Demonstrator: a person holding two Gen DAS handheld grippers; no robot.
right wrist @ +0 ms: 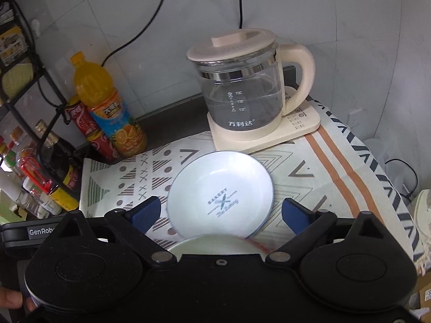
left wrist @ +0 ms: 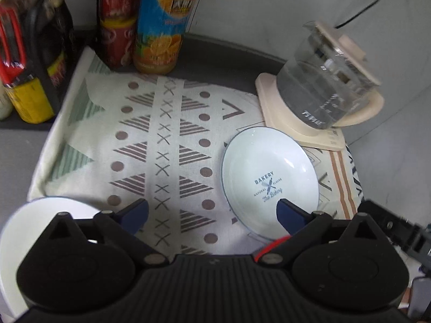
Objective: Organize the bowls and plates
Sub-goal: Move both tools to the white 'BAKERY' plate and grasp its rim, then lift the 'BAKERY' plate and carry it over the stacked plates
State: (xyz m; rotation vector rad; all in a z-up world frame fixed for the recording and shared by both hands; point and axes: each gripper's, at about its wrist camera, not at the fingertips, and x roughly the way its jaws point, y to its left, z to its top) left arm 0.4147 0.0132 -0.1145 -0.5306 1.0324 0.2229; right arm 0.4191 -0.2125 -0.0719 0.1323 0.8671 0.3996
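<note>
A white plate with "BAKERY" print point(left wrist: 269, 172) lies on the patterned cloth point(left wrist: 167, 145); it also shows in the right wrist view point(right wrist: 221, 193). My left gripper point(left wrist: 212, 215) is open and empty above the cloth, its right finger over the plate's near rim. A plain white dish point(left wrist: 16, 231) sits at the lower left, partly hidden by the gripper body. My right gripper point(right wrist: 222, 214) is open, its fingers either side of the plate's near part. A second white dish with a red-lined rim point(right wrist: 215, 245) lies just below it, mostly hidden.
A glass electric kettle point(right wrist: 242, 94) on its cream base stands behind the plate. An orange juice bottle point(right wrist: 107, 107), a red bottle point(right wrist: 89, 129) and a rack of sauce bottles point(right wrist: 40, 161) stand at the left. The wall is close behind.
</note>
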